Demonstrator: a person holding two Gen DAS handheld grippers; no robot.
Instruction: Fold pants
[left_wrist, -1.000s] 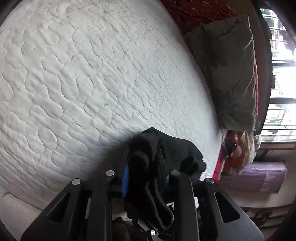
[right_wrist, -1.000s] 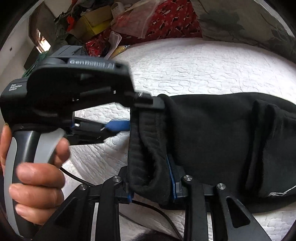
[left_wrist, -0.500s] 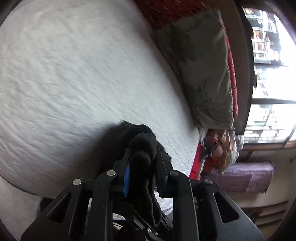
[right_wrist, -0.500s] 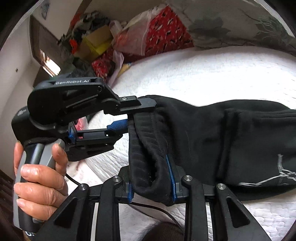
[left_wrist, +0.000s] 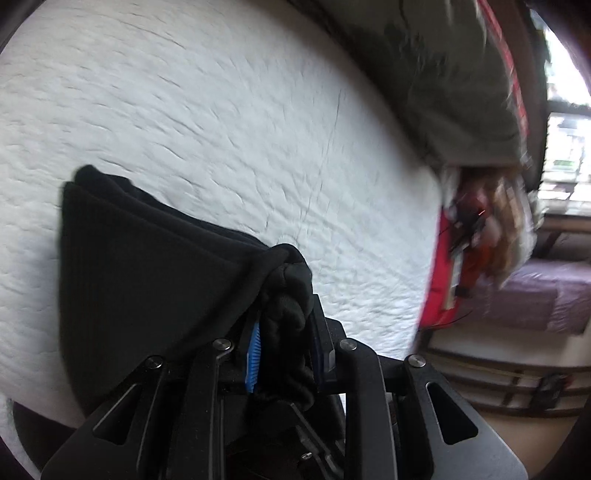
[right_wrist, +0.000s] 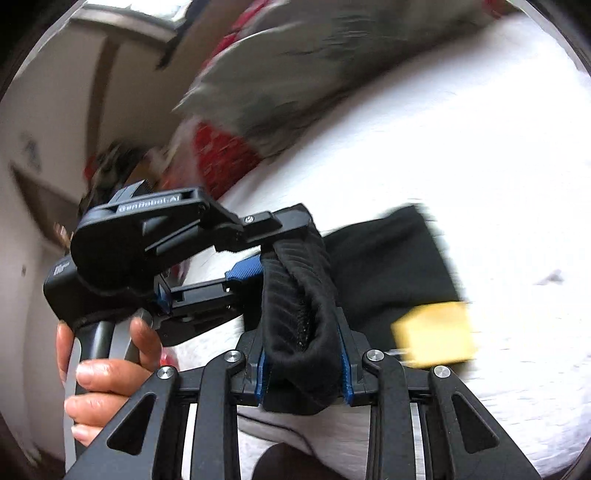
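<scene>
Both pairs of jaws are clamped on bunched black cloth, blue pads pressed against it on either side. Starting at the left, the left gripper (left_wrist: 284, 332) pinches a thick wad of the pants (left_wrist: 147, 280). From that grip the fabric fans away toward ten o'clock in stacked, ribbed layers, ending in a corner over the white quilted bed (left_wrist: 221, 110). At one o'clock in this view lies a grey-green pillow (left_wrist: 443, 74), with a blurred red bundle (left_wrist: 454, 266) at three o'clock off the mattress edge.

Moving right, the right gripper (right_wrist: 301, 363) is closed on a rolled, ribbed edge, probably the waistband. That edge runs up toward eleven o'clock, where the other gripper, held in the person's left hand (right_wrist: 107, 373), bites the same band. So the two grips sit close together on one edge, which I judge is meant to keep the layers aligned while the cloth is carried over as a fold. The remainder of the garment trails toward two o'clock across the bed, partly resting on it. A yellow block (right_wrist: 436, 339) sits at three o'clock, blurred; what it is cannot be told. Both views are smeared, which suggests fast motion.
</scene>
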